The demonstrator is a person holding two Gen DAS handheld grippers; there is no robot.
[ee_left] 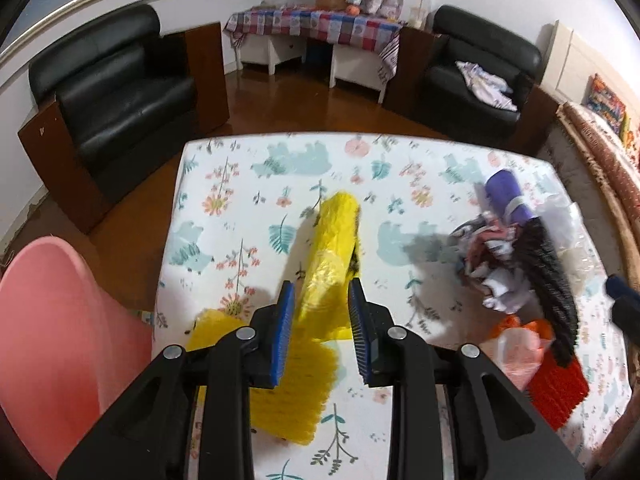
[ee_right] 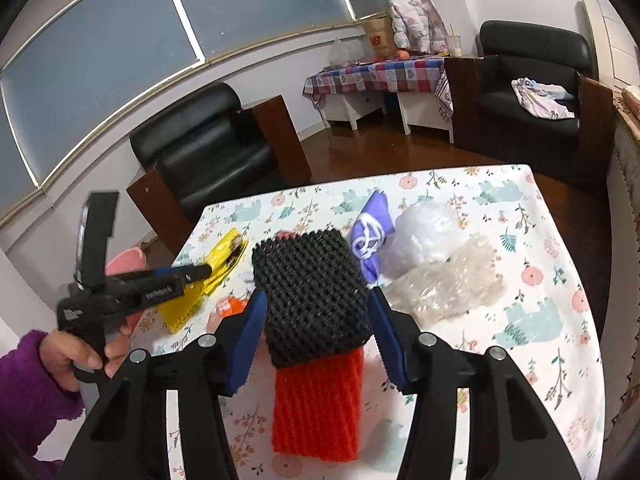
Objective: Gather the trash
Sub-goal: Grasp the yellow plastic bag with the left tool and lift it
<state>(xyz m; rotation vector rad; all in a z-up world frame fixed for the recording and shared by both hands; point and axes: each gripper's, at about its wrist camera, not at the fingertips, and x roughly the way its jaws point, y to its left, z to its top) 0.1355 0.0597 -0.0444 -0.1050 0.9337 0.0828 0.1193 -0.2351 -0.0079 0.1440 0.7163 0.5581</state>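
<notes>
Two hand-held grippers, both w/ jaws apart, nothing clamped. Left hand-held gripper (ee_left: 320, 300) straddles yellow net (ee_left: 334, 240), long axis running straight ahead. Right hand-held gripper (ee_right: 316, 312) brackets black net (ee_right: 312, 292) on desk (ee_right: 540, 320), red net (ee_right: 318, 408) under it.

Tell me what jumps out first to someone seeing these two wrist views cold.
The yellow foam net stands out, rising between the open fingers of the left gripper over the floral tablecloth. In the right wrist view, the black foam net fills the gap of the right gripper, lying over a red foam net. A pink bin sits off the table's left edge.
</notes>
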